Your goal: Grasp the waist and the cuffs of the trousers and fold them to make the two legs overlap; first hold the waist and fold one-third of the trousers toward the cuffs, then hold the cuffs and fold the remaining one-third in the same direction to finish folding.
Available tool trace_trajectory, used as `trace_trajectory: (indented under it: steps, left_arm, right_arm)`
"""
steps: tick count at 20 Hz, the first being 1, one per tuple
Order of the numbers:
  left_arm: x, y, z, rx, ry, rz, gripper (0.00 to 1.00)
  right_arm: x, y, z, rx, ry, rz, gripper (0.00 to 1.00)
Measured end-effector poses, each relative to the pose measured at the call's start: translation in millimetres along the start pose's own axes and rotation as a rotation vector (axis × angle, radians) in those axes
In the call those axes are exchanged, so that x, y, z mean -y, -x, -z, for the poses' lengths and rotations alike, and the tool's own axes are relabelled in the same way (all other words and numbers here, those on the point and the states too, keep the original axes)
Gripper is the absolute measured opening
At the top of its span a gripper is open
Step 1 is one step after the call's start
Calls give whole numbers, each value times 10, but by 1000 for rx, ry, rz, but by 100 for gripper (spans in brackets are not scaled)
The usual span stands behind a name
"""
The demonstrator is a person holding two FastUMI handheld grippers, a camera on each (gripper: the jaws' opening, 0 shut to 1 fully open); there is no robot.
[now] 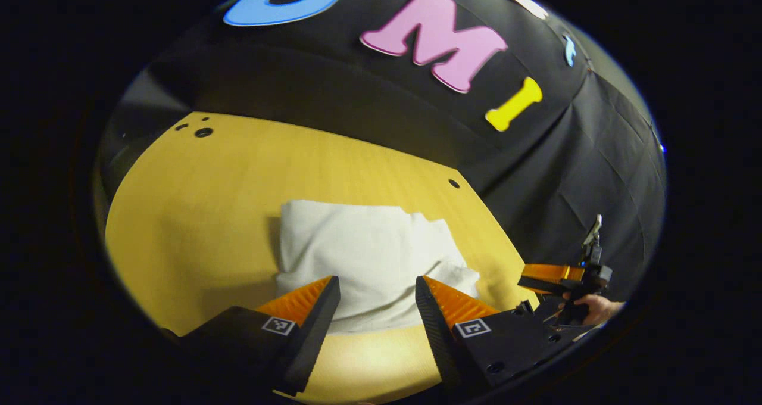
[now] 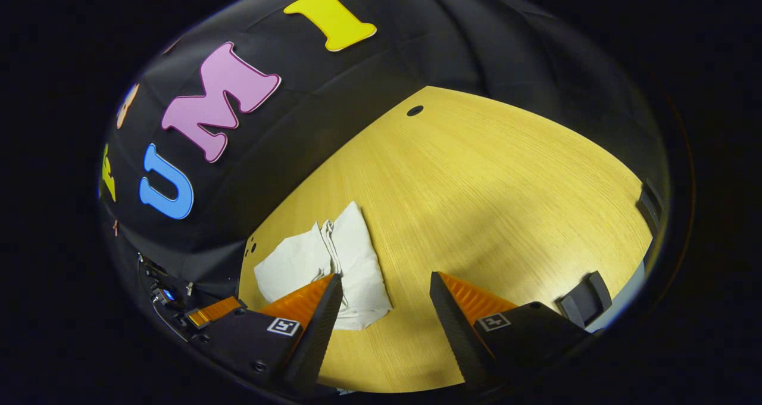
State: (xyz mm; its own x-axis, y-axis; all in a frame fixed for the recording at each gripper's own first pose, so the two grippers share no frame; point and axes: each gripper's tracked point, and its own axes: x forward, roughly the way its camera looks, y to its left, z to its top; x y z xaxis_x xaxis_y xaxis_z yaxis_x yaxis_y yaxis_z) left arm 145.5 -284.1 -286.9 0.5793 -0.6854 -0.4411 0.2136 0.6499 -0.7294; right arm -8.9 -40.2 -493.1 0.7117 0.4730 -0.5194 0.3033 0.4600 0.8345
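The white trousers (image 1: 369,256) lie folded into a thick bundle on the yellow wooden table (image 1: 196,214), its layered edges showing. The left gripper (image 1: 377,310) hovers just before them, fingers apart and empty. The right gripper (image 2: 386,310), to their right, is likewise spread.

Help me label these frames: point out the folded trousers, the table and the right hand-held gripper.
folded trousers (image 1: 363,256): left gripper view, middle of cloth.
table (image 2: 488,190): right gripper view, bare wood.
right hand-held gripper (image 2: 387,315): right gripper view, between its fingertips.

text: none readable | tool (image 1: 377,301) tags: square codes (no words)
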Motion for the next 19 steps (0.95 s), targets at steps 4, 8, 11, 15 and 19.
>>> trace_trajectory:
  steps: [4, 8, 11, 15, 19]
  left_arm:
    - [-362, 169, -119, 64, 72, -77, 82]
    - [-547, 270, -144, 93, 112, -120, 82]
    - [-617, 305, -119, 94, 140, -131, 82]
    - [-656, 296, -85, 84, 156, -137, 82]
    - [-664, 269, -46, 64, 154, -145, 82]
  right_arm:
    - [-254, -75, -18, -7, 23, -50, 92]
    - [-539, -131, -14, -15, 51, -105, 92]
    - [-667, -145, -9, -14, 50, -129, 91]
    - [-696, -163, 72, -29, 62, -137, 92]
    - [-670, -163, 94, -33, 59, -133, 92]
